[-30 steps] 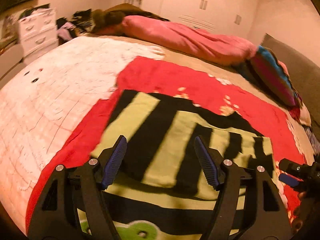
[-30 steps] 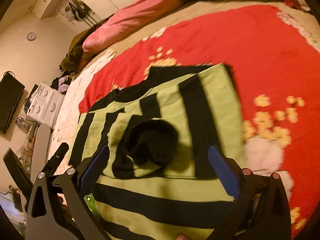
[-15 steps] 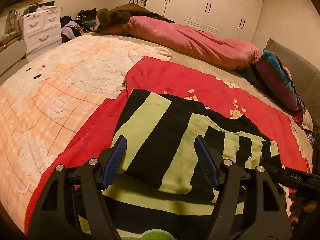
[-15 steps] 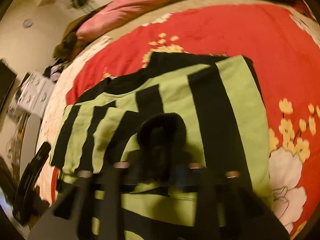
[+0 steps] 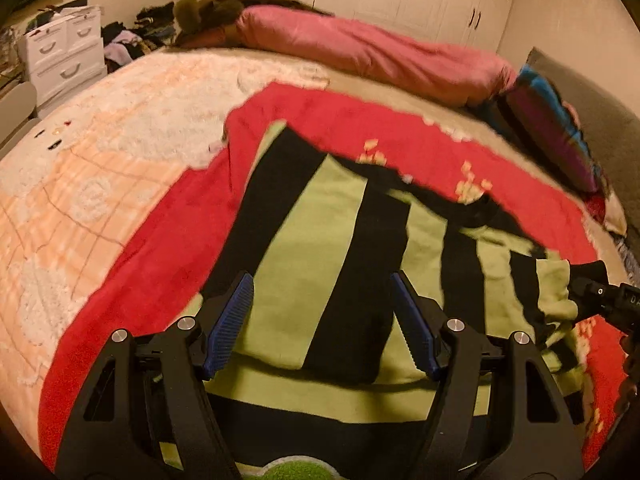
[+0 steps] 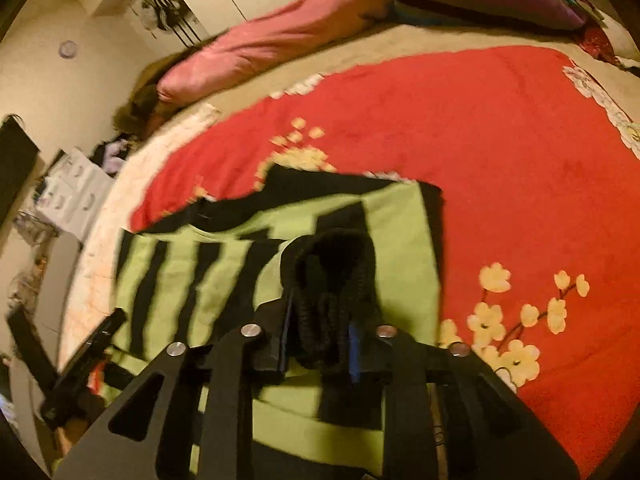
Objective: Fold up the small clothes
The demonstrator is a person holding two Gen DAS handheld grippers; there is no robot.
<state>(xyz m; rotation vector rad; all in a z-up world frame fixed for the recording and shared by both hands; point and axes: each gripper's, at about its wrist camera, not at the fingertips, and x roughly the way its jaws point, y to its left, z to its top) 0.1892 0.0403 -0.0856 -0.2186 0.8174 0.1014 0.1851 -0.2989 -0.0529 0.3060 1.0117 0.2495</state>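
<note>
A green and black striped sweater (image 5: 500, 280) lies on a red flowered blanket (image 5: 140, 260), one sleeve folded across its body. My left gripper (image 5: 320, 284) hovers open just above that folded part; the cloth lies beneath its blue pads (image 5: 234, 320), untouched. In the right wrist view the same sweater (image 6: 192, 276) shows its black ribbed cuff (image 6: 328, 264) bunched between the pads of my right gripper (image 6: 320, 320). The jaws are opening slightly, but they still pinch the cuff. The right gripper's body (image 5: 600, 300) reaches in at the sweater's right edge.
A pink duvet (image 5: 380, 52) and a striped pillow (image 5: 552, 128) lie along the far side of the bed. A white drawer unit (image 5: 64, 56) and piled clothes stand beyond the left edge. The red blanket (image 6: 480, 140) stretches right of the sweater. The left gripper's body (image 6: 92, 356) sits low left.
My right gripper went from wide open above the cuff to shut on it. The left gripper sank a little toward the folded sleeve and stayed open.
</note>
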